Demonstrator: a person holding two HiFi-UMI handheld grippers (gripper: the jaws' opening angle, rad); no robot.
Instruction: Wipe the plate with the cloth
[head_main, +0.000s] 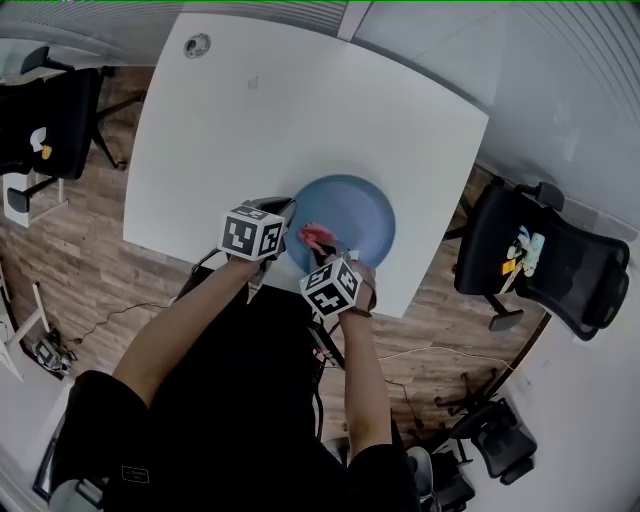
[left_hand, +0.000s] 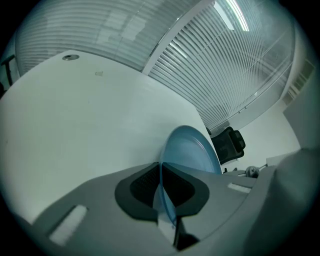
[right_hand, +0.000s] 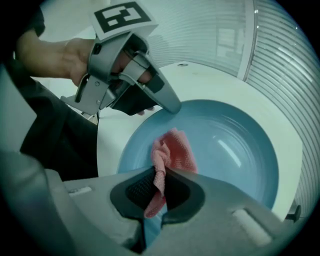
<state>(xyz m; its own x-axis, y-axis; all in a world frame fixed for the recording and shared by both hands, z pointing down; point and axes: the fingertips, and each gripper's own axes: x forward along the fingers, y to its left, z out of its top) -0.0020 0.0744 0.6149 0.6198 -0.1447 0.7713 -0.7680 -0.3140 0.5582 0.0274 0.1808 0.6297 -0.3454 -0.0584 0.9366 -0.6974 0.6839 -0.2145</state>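
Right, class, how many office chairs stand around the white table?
3 office chairs: one off the table's far-left corner, one at its right, one at bottom right. A fourth may be half hidden beside that last one.

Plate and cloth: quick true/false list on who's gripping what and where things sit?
1. The left gripper has its jaws shut on the rim of the plate. True.
2. The right gripper is empty. False: its jaws are shut on the cloth.
3. The cloth is over the plate. True.
4. The plate is red. False: it is blue; the cloth is pink.
5. The plate sits in the middle of the table. False: it is by the edge nearest the person.
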